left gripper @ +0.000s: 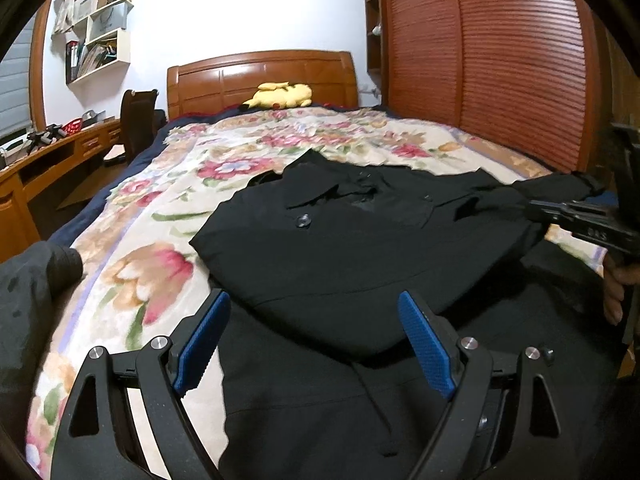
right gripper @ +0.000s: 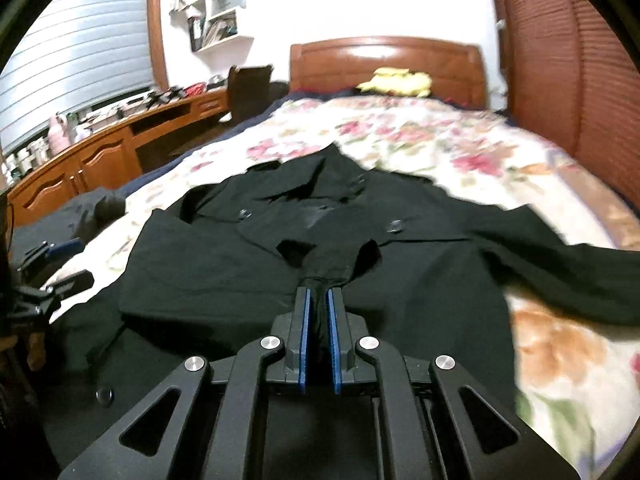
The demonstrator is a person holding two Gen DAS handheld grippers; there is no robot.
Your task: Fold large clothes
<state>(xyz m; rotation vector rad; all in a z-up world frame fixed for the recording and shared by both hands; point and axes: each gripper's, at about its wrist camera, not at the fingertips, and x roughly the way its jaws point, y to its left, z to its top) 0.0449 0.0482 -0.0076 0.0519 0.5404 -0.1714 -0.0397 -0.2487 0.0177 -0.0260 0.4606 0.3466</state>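
A black coat with round buttons lies front-up on the floral bedspread. My left gripper hangs open just above the coat's lower part, and nothing sits between its blue pads. In the right wrist view it appears at the left edge as the left gripper. My right gripper is shut on a bunch of black fabric, the end of the coat's sleeve. The left wrist view shows the right gripper at the far right, holding the sleeve up off the bed. The coat spreads ahead of it.
A yellow plush toy lies by the wooden headboard. Slatted wardrobe doors run along the bed's right side. A desk and a chair stand left. Another dark garment lies at the left edge. A hand holds the right gripper.
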